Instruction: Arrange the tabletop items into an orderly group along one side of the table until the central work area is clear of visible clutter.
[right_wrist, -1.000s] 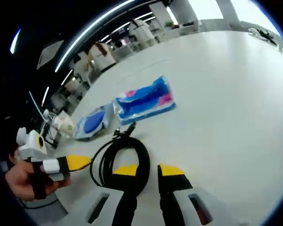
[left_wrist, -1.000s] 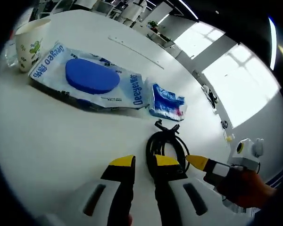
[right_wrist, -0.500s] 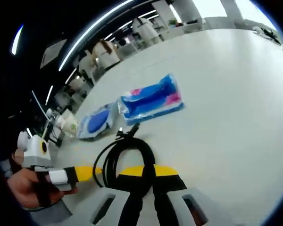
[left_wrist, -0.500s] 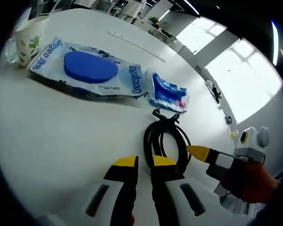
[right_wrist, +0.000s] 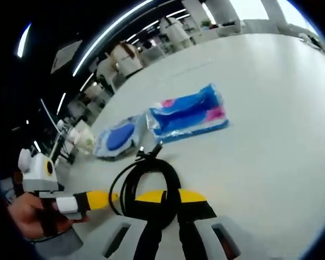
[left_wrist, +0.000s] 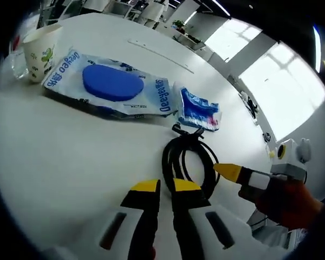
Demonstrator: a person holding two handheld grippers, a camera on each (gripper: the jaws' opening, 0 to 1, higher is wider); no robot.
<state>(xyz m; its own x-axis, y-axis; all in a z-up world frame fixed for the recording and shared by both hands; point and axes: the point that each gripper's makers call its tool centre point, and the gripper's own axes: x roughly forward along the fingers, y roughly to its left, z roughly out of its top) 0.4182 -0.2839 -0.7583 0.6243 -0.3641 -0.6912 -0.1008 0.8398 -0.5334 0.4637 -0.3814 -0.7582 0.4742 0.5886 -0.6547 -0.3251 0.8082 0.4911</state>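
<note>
**Fingers of the right gripper closed on the cable coil, tidying only partly done**

Fingers [right_wrist: 192,196] of the right gripper [right_wrist: 170,196] are pressed together on the near side of the black cable coil [right_wrist: 149,181], and the cable passes between their yellow tips. The left gripper [left_wrist: 166,187] has its fingers [left_wrist: 144,187] almost together with only a thin gap, and I see nothing between them; they stand just beside the near edge of the coil [left_wrist: 187,162], which lies flat on the white bench [left_wrist: 59,157]. In the right gripper view the left gripper comes in from the left, held by a person's hand [right_wrist: 30,214].

Just beyond the coil lies a small blue packet [left_wrist: 199,111] with a pink mark. Touching it, further away, is a large wipes pack [left_wrist: 111,86] with a round blue lid. At the far end stands a paper cup [left_wrist: 39,50], and something of clear glass is just behind it; I cannot tell what it is.

As I judge it, the cup, the wipes pack and the packet already make a rough row, so this part looks nearly done. The coil is the one item apart from the row, toward the open middle of the bench. What is left is to bring it beside the small packet and perhaps to straighten the row.
</note>
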